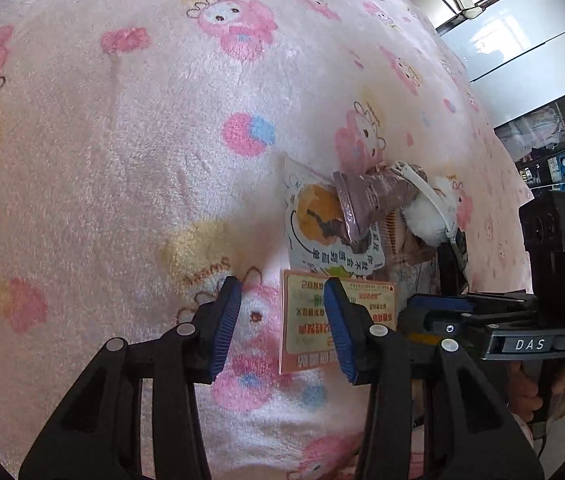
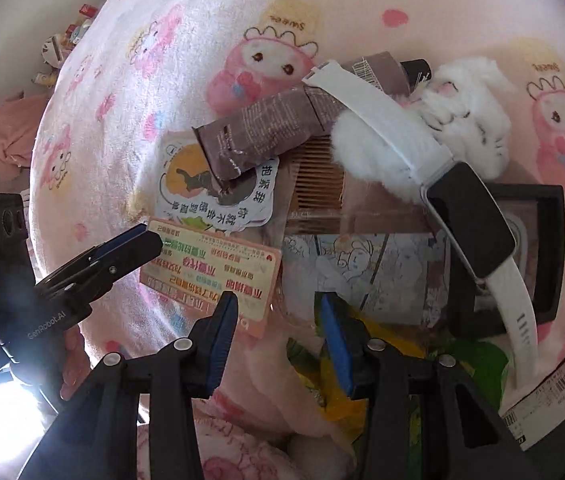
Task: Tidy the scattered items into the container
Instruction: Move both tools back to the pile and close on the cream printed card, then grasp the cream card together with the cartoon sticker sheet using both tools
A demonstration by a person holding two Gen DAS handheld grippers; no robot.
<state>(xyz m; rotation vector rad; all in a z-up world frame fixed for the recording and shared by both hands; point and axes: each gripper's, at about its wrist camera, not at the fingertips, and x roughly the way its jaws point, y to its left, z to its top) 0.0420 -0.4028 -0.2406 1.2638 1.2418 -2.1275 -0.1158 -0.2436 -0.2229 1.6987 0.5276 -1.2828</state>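
Left wrist view
Step in hand: approach to the pile; nothing is picked yet, as I judge.
Left gripper [image 1: 282, 328]: jaws apart and empty, pointing steeply down over the fluffy pink cartoon-print blanket [image 1: 122, 140].
Nearest item: the flat pink-edged printed card [image 1: 306, 320], lying under the inner blue pad [image 1: 336, 332].
Right gripper [image 1: 442, 312]: comes in from the side, low beside the card.

Right wrist view
Right gripper [image 2: 278, 340]: jaws apart, nothing between them, tilted down over the pile edge.
Items: the card [image 2: 210, 268], the crumpled mauve tube [image 2: 266, 136], the round cartoon sticker [image 2: 218, 192], the white-strapped black-faced watch [image 2: 470, 220], the white plush toy [image 2: 466, 112], all heaped and overlapping.
Container: probably the black rectangular tray [image 2: 554, 248] under the watch; I cannot tell for sure.
Next move: lower one gripper onto one item's edge, then close; a flat card on soft fleece needs an edge grip.
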